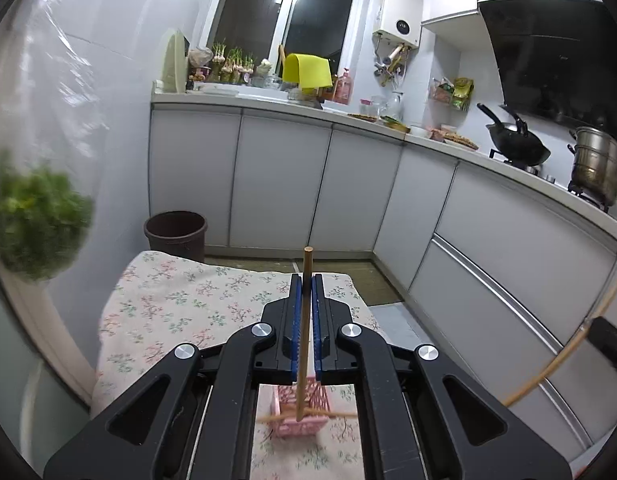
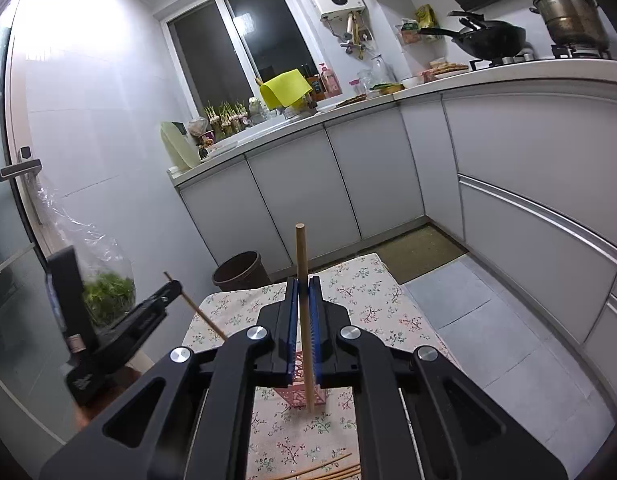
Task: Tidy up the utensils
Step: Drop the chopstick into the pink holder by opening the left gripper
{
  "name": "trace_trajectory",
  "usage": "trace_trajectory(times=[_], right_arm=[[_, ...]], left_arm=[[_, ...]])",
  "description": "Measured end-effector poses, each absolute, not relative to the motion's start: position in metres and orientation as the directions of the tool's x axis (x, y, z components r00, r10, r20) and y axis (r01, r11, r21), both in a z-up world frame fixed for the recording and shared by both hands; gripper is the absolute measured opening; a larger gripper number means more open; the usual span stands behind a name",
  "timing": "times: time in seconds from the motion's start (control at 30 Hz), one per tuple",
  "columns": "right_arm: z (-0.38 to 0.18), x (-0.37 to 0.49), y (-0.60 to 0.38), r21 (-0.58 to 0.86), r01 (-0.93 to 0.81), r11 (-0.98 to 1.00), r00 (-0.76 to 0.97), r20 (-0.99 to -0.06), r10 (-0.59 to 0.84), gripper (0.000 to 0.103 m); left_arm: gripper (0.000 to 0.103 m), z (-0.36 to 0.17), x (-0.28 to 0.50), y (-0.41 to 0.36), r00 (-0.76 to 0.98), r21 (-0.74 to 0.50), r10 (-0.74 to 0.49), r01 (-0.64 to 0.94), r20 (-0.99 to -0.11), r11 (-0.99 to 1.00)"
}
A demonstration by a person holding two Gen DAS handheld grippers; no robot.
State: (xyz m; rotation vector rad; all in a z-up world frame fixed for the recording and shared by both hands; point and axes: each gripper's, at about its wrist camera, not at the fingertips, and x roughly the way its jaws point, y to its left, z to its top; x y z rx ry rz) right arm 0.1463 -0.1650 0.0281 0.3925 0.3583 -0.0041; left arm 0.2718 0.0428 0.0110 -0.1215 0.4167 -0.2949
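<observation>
The left gripper (image 1: 304, 292) was pinched on a chopstick (image 1: 304, 320) that ran up between its blue pads (image 1: 294, 320) and stood out past the tips; the stick's lower end hung just over a pink basket (image 1: 298, 426) directly below the jaws, on the flowered cloth (image 1: 180, 304); whether the tip was already inside the basket could not be told, and one or two sticks seemed to lie across the rim, blurred. The right gripper (image 2: 303, 300) was likewise clamped on a chopstick (image 2: 304, 312), held nearly upright, its lower end beside or in front of the basket (image 2: 304, 398) below; the pictures did not settle whether it touched. Nearer than the right gripper, low at its base, several more chopsticks (image 2: 332, 466) lay loose on the cloth; off to its left the other gripper showed with its stick slanting. By my judgement the sorting was under way but far from finished: two sticks in hand and not yet dropped in, and the loose ones left to collect.
</observation>
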Motion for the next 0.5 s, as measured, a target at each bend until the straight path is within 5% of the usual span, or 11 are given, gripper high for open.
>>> trace_trajectory(times=[0.17, 0.5], right_arm=[[0.021, 0.160, -0.165, 0.384, 0.072, 0.921, 0.936, -0.345, 0.071, 0.006], [0.038, 0.189, -0.148, 0.386, 0.043, 0.922, 0.959, -0.275, 0.070, 0.006]], left_arm=[[0.005, -0.020, 0.294, 0.034, 0.858, -0.165, -0.280, 0.230, -0.431, 0.959], [0.012, 0.005, 0.223, 0.089, 0.923, -0.248, -0.209, 0.131, -0.323, 0.960]])
